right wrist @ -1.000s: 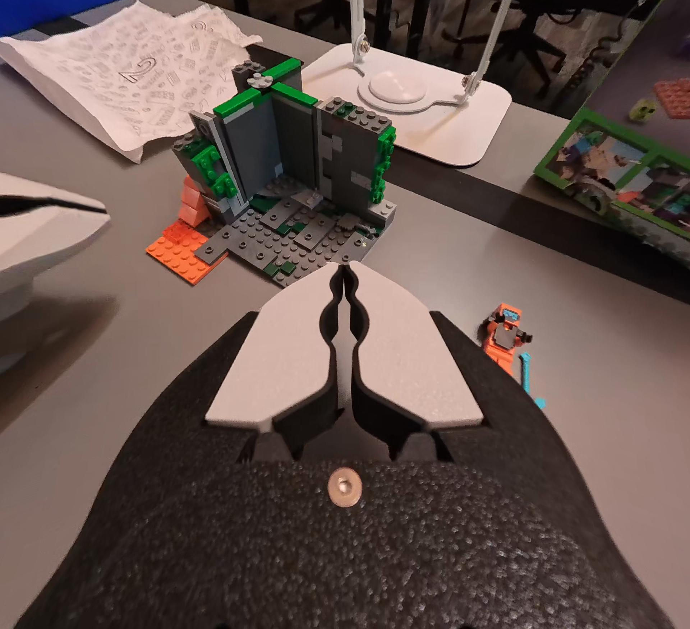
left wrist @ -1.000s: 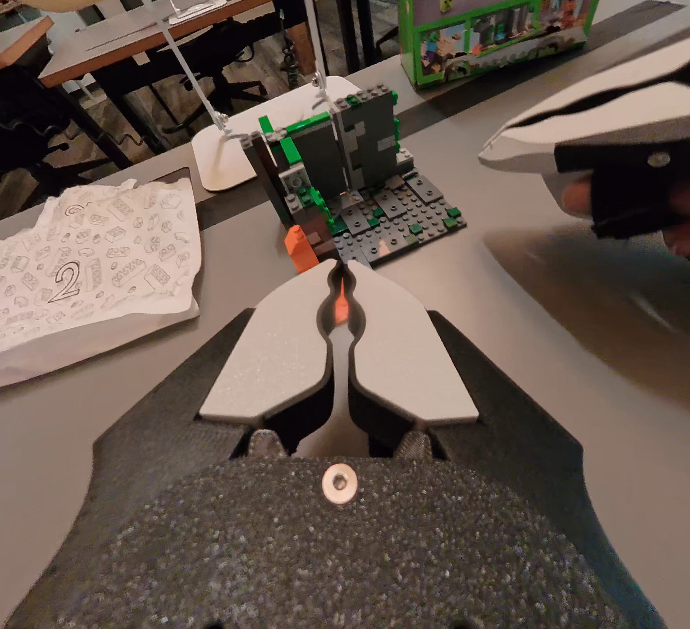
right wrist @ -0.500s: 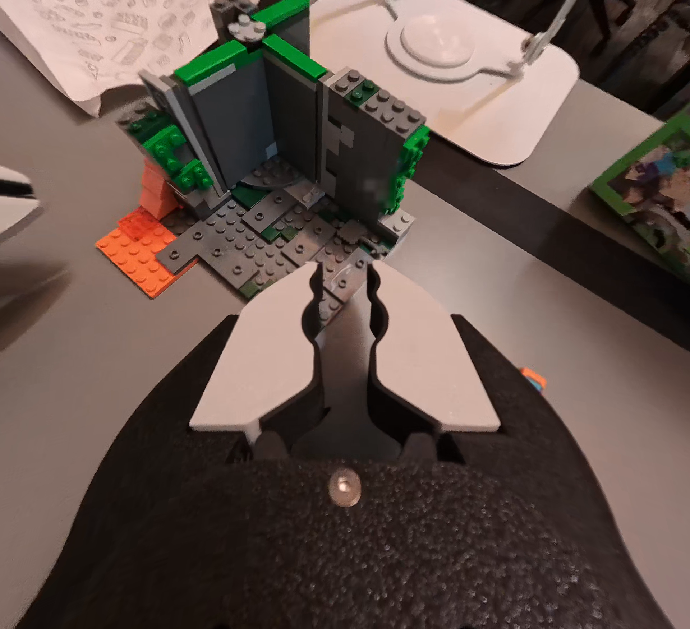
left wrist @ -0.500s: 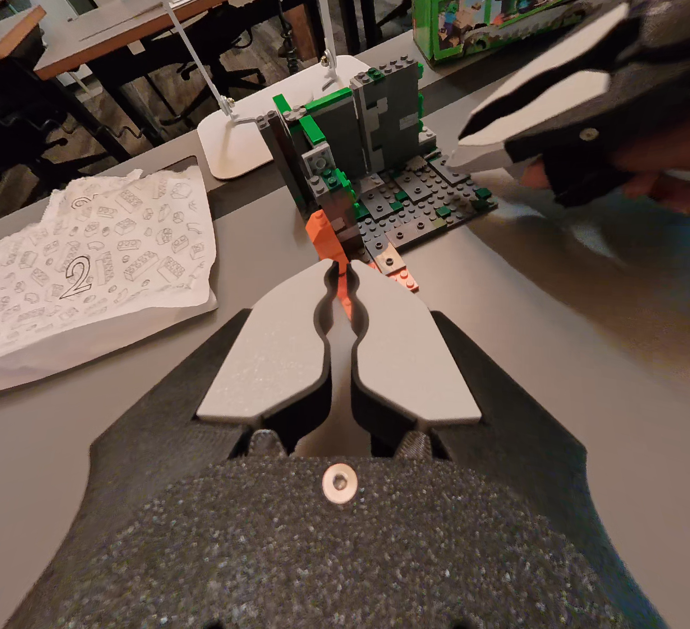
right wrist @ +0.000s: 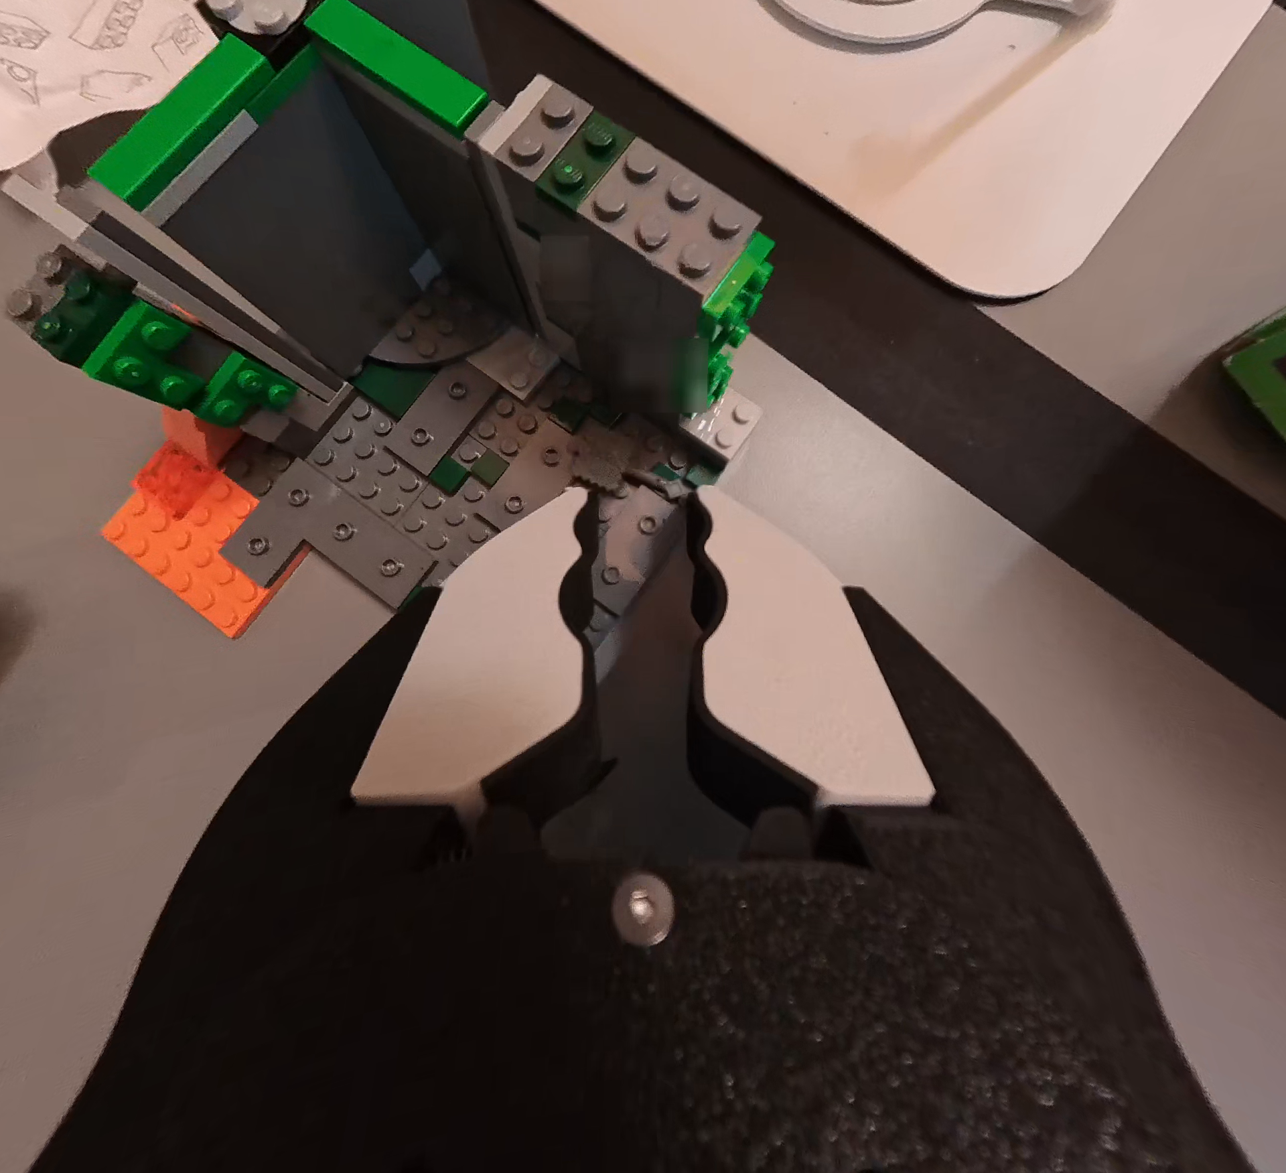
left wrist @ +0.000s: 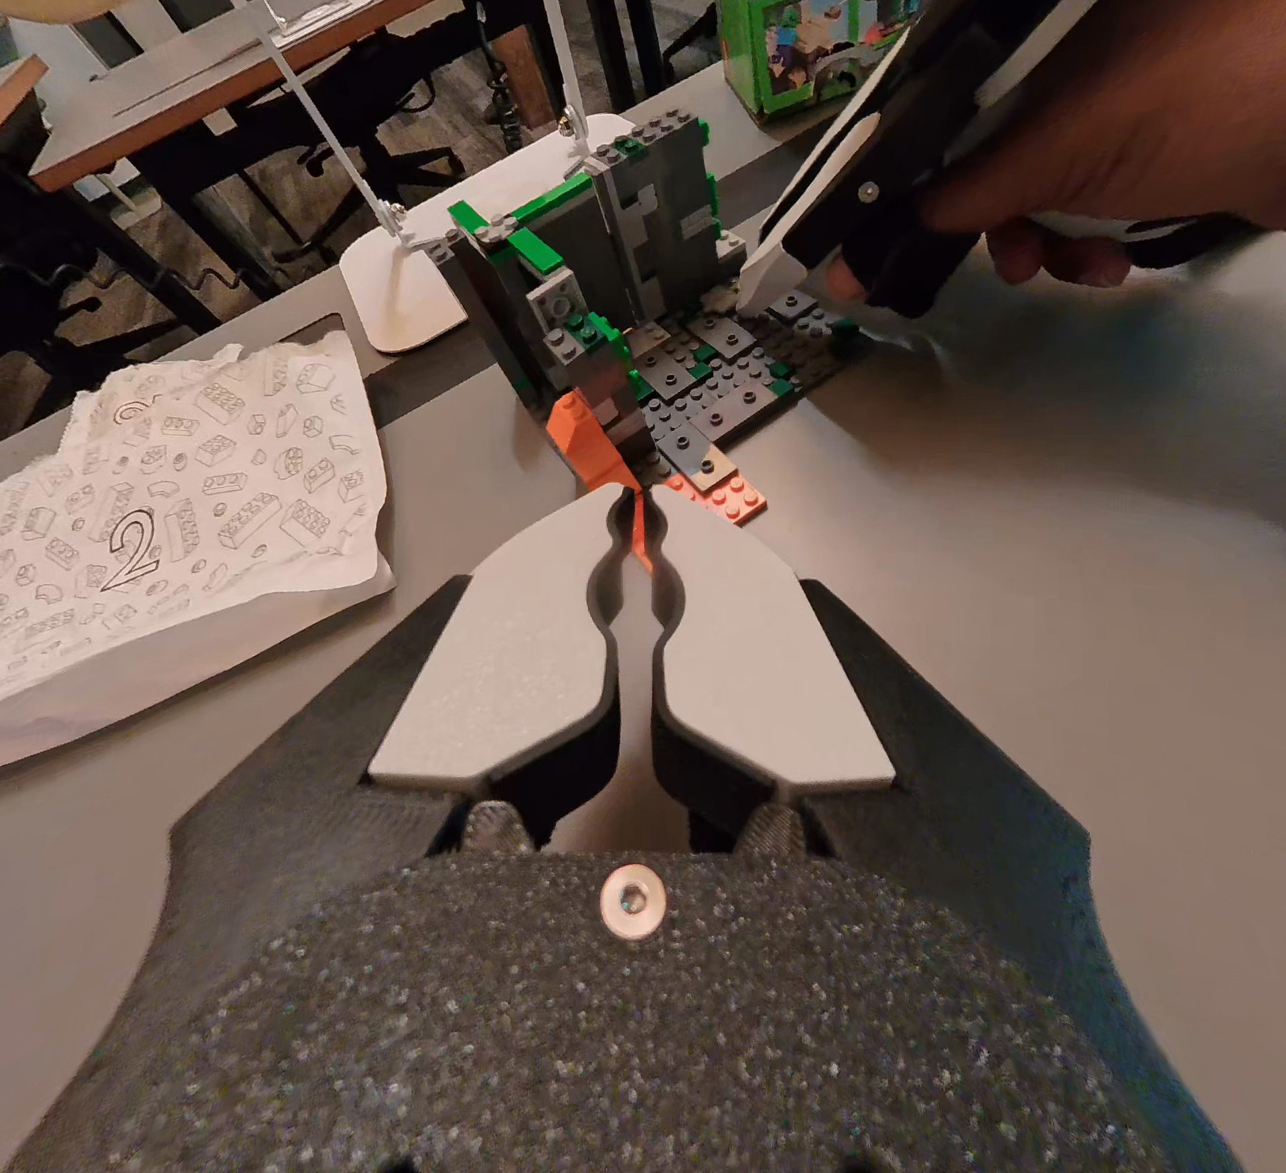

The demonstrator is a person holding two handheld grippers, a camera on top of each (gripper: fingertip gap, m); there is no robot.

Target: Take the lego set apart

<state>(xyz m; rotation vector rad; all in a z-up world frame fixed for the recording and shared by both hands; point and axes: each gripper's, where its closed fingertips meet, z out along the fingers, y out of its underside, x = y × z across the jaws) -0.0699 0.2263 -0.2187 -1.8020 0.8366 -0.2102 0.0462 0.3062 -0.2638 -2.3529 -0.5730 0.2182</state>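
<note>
Left wrist view: our left tongs point(left wrist: 637, 499) sit nearly closed, holding nothing, now nearer the orange corner of the lego set point(left wrist: 647, 332) on the worktop point(left wrist: 974, 583). Right tongs point(left wrist: 748, 294) have dropped onto its grey floor. A paper bag point(left wrist: 181, 513) and green box point(left wrist: 821, 5) carry print (not transcribed).

Right wrist view: right tongs point(right wrist: 637, 499) have parted narrowly, straddling a small floor piece point(right wrist: 605, 464); we judge removal is starting.

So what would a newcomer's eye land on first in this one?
The lego set, grey walls topped with green on a studded base, stands mid-table. The right gripper is open over the base's near corner, while the left gripper sits nearly shut at the orange end. A printed paper bag lies to the left.
</note>
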